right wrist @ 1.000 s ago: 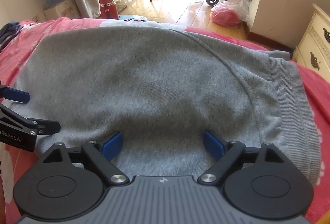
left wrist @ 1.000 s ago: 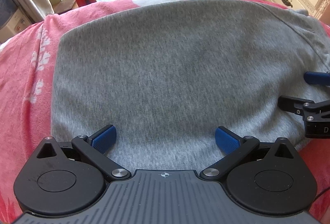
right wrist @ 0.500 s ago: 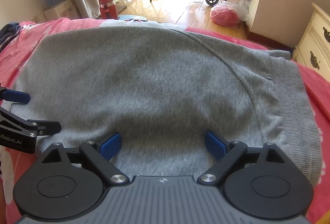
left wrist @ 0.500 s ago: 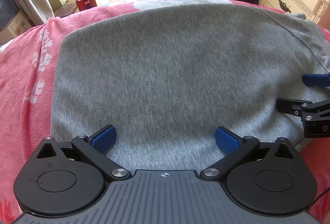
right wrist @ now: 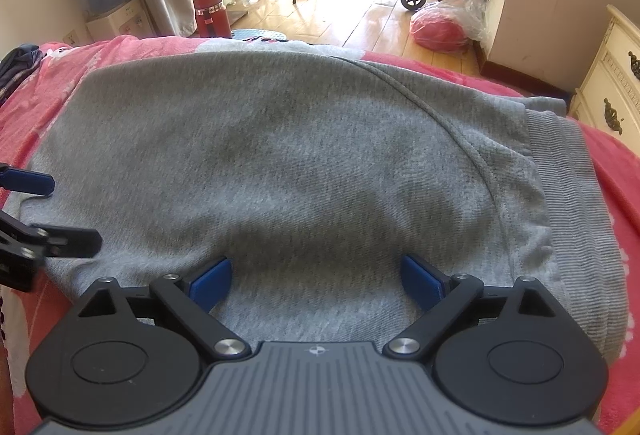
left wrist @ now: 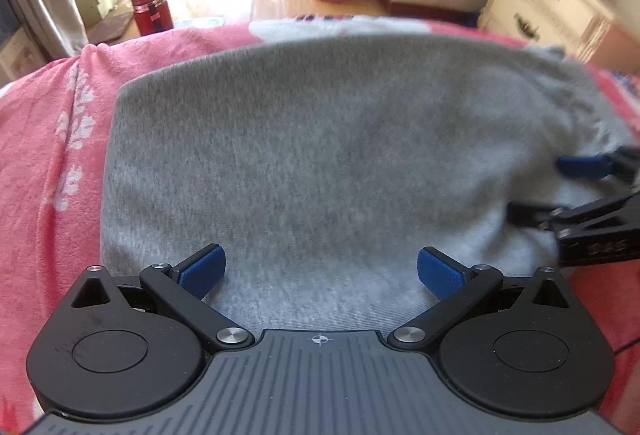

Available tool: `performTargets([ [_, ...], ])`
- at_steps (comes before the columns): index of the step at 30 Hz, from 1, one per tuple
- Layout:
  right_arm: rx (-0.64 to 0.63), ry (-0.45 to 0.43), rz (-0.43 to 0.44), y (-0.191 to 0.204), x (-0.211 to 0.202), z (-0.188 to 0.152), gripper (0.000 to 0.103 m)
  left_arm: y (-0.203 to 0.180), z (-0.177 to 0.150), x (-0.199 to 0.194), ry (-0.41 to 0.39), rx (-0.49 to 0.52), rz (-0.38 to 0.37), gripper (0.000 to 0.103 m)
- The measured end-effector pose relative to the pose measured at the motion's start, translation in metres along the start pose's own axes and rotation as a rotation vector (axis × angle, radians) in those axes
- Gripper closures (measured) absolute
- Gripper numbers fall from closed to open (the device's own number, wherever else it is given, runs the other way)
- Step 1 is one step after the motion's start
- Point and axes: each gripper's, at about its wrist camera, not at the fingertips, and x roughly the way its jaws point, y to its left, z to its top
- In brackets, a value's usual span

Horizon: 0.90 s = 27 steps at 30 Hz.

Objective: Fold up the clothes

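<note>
The grey sweatshirt (right wrist: pixel 288 163) lies spread and already folded at least once across the pink bed cover (left wrist: pixel 48 163), its ribbed hem (right wrist: pixel 576 195) toward the right edge of the bed and its near edge just under both tools. The step in hand looks like setting up the next fold from that near edge: to do it well, each tool should come down onto the doubled cloth at matching spots, bite all layers together and not just the top one, and lift evenly so the far edge stays square and the curved seam does not pucker. The left tool (left wrist: pixel 320 271) stands wide open, its blue pads (left wrist: pixel 202 269) over the cloth's near edge with nothing pinched between them; whether they brush the fabric cannot be told. The right tool (right wrist: pixel 316 277) is likewise spread wide, its jaws having just been opening a little further, with only flat grey cloth lying between and below the pads, none of it gripped. Each tool shows at the side of the other's view, near the sweatshirt's near corners.
</note>
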Motion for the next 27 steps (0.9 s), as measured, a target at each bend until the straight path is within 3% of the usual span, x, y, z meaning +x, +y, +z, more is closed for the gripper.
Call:
performTargets([
  [7, -0.012, -0.002, -0.005, 0.003, 0.001, 0.001, 0.006, 0.007, 0.000, -0.016, -0.104, 0.030, -0.024, 0.000],
  [15, -0.048, -0.005, -0.023, 0.009, 0.003, -0.001, 0.004, 0.013, -0.007, 0.006, 0.017, 0.012, 0.040, 0.000],
  [22, -0.058, -0.006, -0.025, 0.010, 0.004, -0.002, 0.004, 0.015, 0.002, 0.001, 0.031, 0.068, 0.078, 0.000],
  [27, -0.060, -0.008, -0.022, 0.010, 0.004, -0.002, 0.004, 0.038, 0.016, -0.019, -0.012, 0.178, 0.143, 0.000],
])
